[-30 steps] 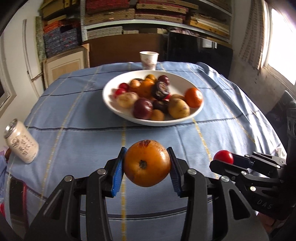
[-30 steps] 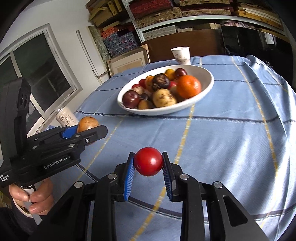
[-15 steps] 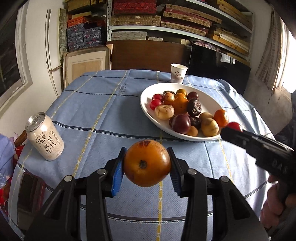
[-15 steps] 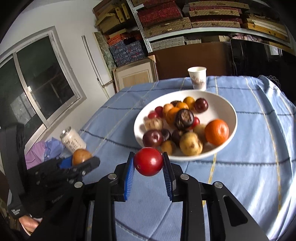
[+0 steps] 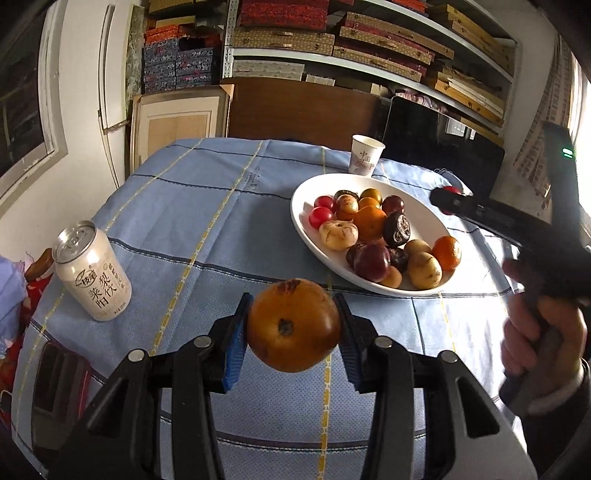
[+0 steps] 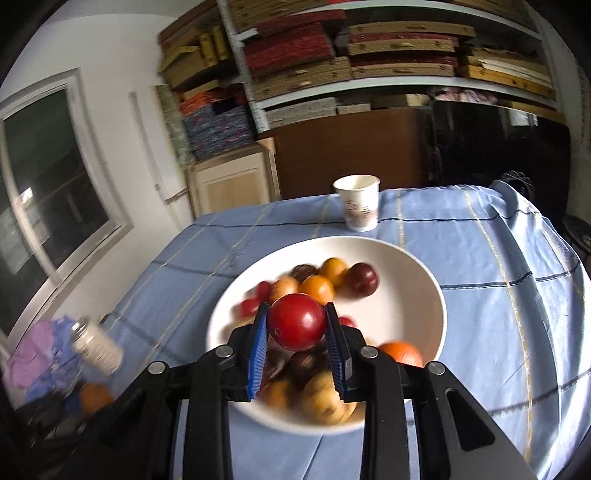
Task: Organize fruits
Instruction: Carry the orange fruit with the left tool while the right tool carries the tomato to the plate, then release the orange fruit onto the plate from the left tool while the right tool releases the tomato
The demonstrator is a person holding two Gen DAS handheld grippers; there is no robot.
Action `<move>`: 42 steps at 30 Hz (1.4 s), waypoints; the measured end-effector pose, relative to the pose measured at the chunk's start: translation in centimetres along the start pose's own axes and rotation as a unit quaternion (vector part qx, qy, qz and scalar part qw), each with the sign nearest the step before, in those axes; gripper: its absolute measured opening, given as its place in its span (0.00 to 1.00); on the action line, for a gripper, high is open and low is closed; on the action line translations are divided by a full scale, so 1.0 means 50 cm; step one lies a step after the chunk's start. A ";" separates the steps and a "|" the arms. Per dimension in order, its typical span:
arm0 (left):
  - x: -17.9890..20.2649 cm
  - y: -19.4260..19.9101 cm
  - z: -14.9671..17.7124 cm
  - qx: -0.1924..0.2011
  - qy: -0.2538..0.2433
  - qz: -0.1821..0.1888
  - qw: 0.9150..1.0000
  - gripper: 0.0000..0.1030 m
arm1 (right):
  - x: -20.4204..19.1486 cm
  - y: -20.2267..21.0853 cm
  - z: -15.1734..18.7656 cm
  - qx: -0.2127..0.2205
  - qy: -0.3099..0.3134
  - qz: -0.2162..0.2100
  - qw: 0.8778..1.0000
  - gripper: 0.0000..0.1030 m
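My left gripper [image 5: 293,325] is clamped on an orange-brown fruit [image 5: 293,325], which hangs above the blue checked tablecloth [image 5: 192,206]. From it, the white bowl [image 5: 306,221] of mixed fruit sits at about one o'clock, with bare cloth between. A pale drink can [image 5: 92,271] stands at ten o'clock, printed with Chinese characters that I cannot read with certainty. A paper cup [image 5: 365,159] with small printed characters stands just beyond the bowl's far rim. A flat dark object [image 5: 59,380] lies at the near left edge of the table.

My right gripper [image 6: 296,322] pinches a red round fruit [image 6: 296,322] directly over the bowl [image 6: 424,295]; the heap beneath is blurred. In the left view a hand [image 5: 543,339] grips that tool's handle at three o'clock. Shelves of stacked boxes [image 5: 332,33] fill the back wall.
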State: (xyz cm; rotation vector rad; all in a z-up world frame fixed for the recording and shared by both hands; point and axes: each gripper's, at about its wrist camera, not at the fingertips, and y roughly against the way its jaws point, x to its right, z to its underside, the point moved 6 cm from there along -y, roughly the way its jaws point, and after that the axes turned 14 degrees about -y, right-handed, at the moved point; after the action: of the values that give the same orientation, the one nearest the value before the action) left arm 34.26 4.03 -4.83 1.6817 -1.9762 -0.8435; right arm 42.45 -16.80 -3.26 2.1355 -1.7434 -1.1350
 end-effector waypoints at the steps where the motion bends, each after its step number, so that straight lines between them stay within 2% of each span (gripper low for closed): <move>1: 0.003 0.000 -0.006 0.000 -0.003 -0.001 1.000 0.41 | 0.006 -0.009 -0.004 -0.002 -0.008 -0.002 1.000 0.29; 8: 0.051 -0.011 -0.146 0.040 -0.052 -0.012 0.998 0.41 | 0.030 -0.032 -0.042 -0.003 -0.033 -0.013 0.999 0.29; 13: 0.089 -0.039 -0.246 0.067 -0.054 0.001 0.996 0.41 | 0.040 -0.035 -0.065 -0.003 -0.020 0.006 1.000 0.29; 19: 0.129 -0.088 -0.336 0.097 -0.074 -0.012 0.992 0.41 | 0.049 -0.040 -0.072 -0.019 -0.010 0.015 1.000 0.29; 23: 0.124 -0.136 -0.327 0.085 -0.078 -0.027 0.993 0.41 | 0.055 -0.048 -0.067 -0.025 -0.008 0.022 0.999 0.30; 25: 0.112 -0.162 -0.319 0.064 -0.077 -0.030 0.995 0.41 | 0.059 -0.057 -0.063 -0.029 -0.007 0.029 0.999 0.30; 33: 0.095 -0.170 -0.306 0.058 -0.068 -0.022 0.996 0.41 | 0.072 -0.090 -0.039 -0.054 -0.011 0.039 0.998 0.29; 35: 0.096 -0.170 -0.308 0.059 -0.069 -0.022 0.996 0.41 | 0.075 -0.095 -0.034 -0.060 -0.016 0.036 0.997 0.33; 36: 0.096 -0.169 -0.308 0.059 -0.070 -0.021 0.996 0.41 | 0.077 -0.097 -0.034 -0.061 -0.020 0.035 0.997 0.43; 37: 0.098 -0.168 -0.308 0.060 -0.070 -0.021 0.996 0.41 | 0.080 -0.097 -0.035 -0.062 -0.026 0.034 0.997 0.49; 42: 0.099 -0.167 -0.307 0.059 -0.071 -0.016 0.996 0.41 | 0.091 -0.074 -0.054 -0.046 -0.041 0.035 0.997 0.49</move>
State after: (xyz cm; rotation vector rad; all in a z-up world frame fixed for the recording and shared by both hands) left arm 49.49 -4.37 0.38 1.7671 -2.1372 -0.8946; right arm 47.16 -20.61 -5.49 1.9858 -1.7474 -1.2750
